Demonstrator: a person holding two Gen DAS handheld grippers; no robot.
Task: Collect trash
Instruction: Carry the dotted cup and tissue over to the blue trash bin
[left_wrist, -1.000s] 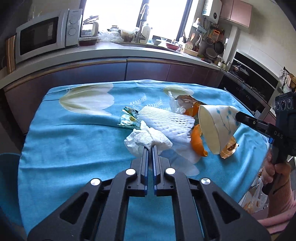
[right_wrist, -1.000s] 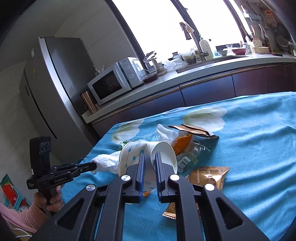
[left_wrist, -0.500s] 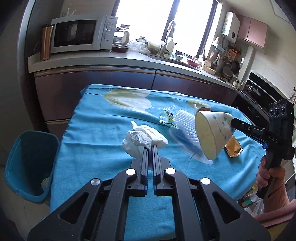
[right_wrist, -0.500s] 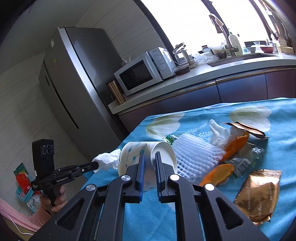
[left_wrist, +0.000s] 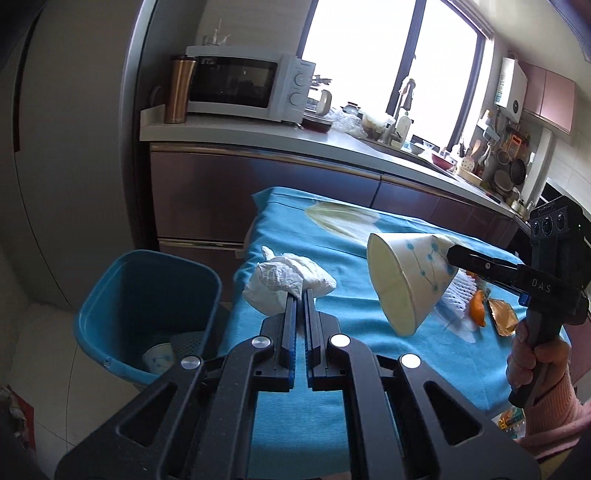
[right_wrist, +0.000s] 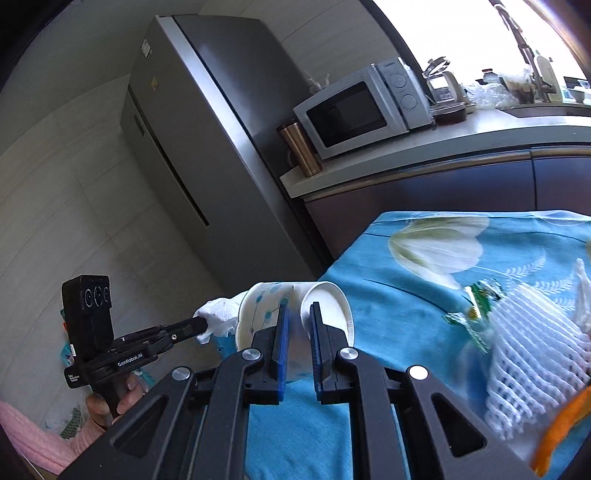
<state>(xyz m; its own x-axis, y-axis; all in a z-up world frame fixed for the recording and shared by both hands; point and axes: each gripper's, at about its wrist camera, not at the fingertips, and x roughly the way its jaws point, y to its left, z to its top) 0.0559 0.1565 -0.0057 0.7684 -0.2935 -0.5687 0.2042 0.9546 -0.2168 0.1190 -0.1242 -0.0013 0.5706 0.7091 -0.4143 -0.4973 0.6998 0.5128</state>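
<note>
My left gripper (left_wrist: 299, 293) is shut on a crumpled white tissue (left_wrist: 284, 282) and holds it above the table's left edge, beside a blue trash bin (left_wrist: 147, 310) on the floor. My right gripper (right_wrist: 297, 308) is shut on a white paper cup with blue dots (right_wrist: 291, 310), pinching its base; the cup also shows in the left wrist view (left_wrist: 410, 277), tilted on its side above the table. The left gripper and tissue (right_wrist: 218, 319) show left of the cup in the right wrist view.
The table has a blue cloth (left_wrist: 332, 369). On it lie a white foam net (right_wrist: 532, 373), orange peel (left_wrist: 476, 310), a gold wrapper (left_wrist: 502, 321) and a green wrapper (right_wrist: 476, 314). The bin holds a paper cup (left_wrist: 159, 360). A counter with a microwave (left_wrist: 243, 86) and a fridge (right_wrist: 207, 155) stand behind.
Both grippers have moved left with the tissue and the cup, away from the trash pile toward the table's left edge. The blue bin has come into full view.
</note>
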